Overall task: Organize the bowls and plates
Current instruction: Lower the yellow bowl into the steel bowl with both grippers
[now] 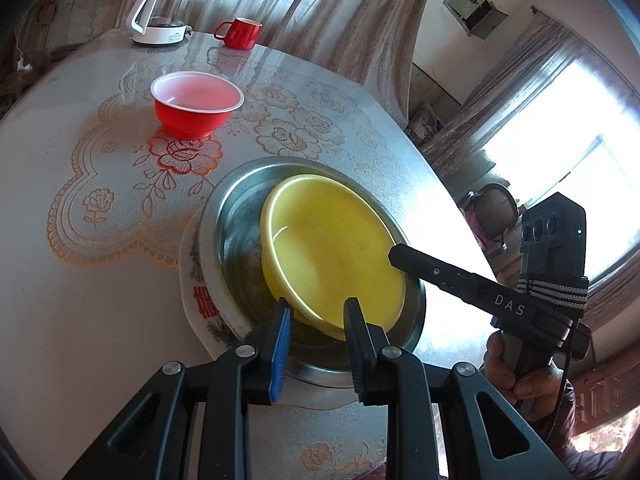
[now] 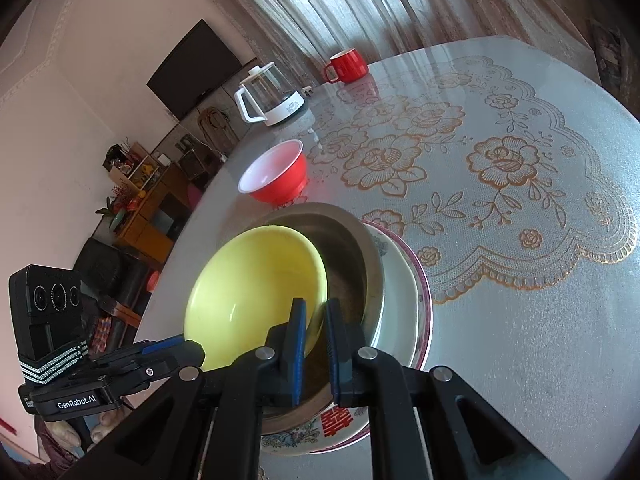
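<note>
A yellow bowl [image 1: 336,248] [image 2: 252,284] sits tilted inside a metal bowl [image 1: 236,232] [image 2: 348,248], which rests on stacked white plates [image 1: 192,272] [image 2: 396,312] with red lettering. My left gripper [image 1: 318,312] has the yellow bowl's near rim between its pads and is shut on it; in the right wrist view it [image 2: 168,350] meets the bowl at the lower left. My right gripper [image 2: 316,316] is shut on the opposite rim, and its tip [image 1: 396,256] shows in the left wrist view. A red bowl [image 1: 192,116] [image 2: 280,184] with a white inside stands alone further back.
A glass kettle [image 1: 160,16] [image 2: 272,96] and a red mug [image 1: 240,32] [image 2: 348,66] stand at the table's far edge. The round table [image 2: 520,320] has a lace-patterned cover. A person's hand [image 1: 516,376] holds the right gripper's handle beyond the table's edge.
</note>
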The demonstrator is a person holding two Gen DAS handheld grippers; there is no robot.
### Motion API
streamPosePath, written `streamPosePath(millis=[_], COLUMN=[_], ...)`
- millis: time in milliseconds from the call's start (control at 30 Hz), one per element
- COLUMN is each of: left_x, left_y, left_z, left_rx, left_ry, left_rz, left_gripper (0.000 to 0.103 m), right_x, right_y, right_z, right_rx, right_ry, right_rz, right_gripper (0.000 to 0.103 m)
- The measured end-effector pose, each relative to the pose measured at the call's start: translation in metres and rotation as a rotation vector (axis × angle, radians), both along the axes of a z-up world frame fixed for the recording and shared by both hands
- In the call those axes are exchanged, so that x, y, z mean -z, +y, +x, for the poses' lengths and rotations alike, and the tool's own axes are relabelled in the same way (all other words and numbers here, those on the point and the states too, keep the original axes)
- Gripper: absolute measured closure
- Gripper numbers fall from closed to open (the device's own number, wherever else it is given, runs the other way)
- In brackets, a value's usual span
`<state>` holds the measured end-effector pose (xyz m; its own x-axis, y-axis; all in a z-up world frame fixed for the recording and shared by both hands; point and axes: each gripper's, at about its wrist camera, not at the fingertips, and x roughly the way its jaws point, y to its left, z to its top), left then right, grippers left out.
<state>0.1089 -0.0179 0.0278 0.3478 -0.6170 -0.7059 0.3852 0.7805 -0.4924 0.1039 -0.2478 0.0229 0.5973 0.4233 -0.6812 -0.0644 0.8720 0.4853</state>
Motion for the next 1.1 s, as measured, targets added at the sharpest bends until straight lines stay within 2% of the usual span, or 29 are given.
streamPosePath(millis=[233, 467, 733, 1000, 1100], left_x=[0.0, -0.001, -0.001, -0.001, -0.005], left_y=[0.0, -0.002, -0.006, -0.005, -0.007], left_z=[0.001, 0.0, -0.004, -0.004, -0.006], left_rx=[0.002, 0.004, -0.004, -0.016, -0.024], left_ry=[0.006, -0.01, -0.051, -0.054, -0.076], left_rz=[-0.002, 0.01, 0.045, 0.051, 0.074], left_gripper=[0.078, 0.072, 0.072, 0.072, 0.068], right_x=[-0.002, -0.004, -0.004, -0.003, -0.003], right_y=[0.004, 0.012, 0.014, 0.012, 0.012], right_z=[-0.001, -0.004, -0.005, -0.004, -0.005], right_rx=[-0.001, -0.021, -0.023, -0.015, -0.017], right_ry=[-0.013, -0.02, -0.026, -0.025, -0.028], right_rz=[-0.042, -0.123, -0.133, -0.118, -0.116], right_gripper=[0.094, 0.091, 0.091, 0.092, 0.092])
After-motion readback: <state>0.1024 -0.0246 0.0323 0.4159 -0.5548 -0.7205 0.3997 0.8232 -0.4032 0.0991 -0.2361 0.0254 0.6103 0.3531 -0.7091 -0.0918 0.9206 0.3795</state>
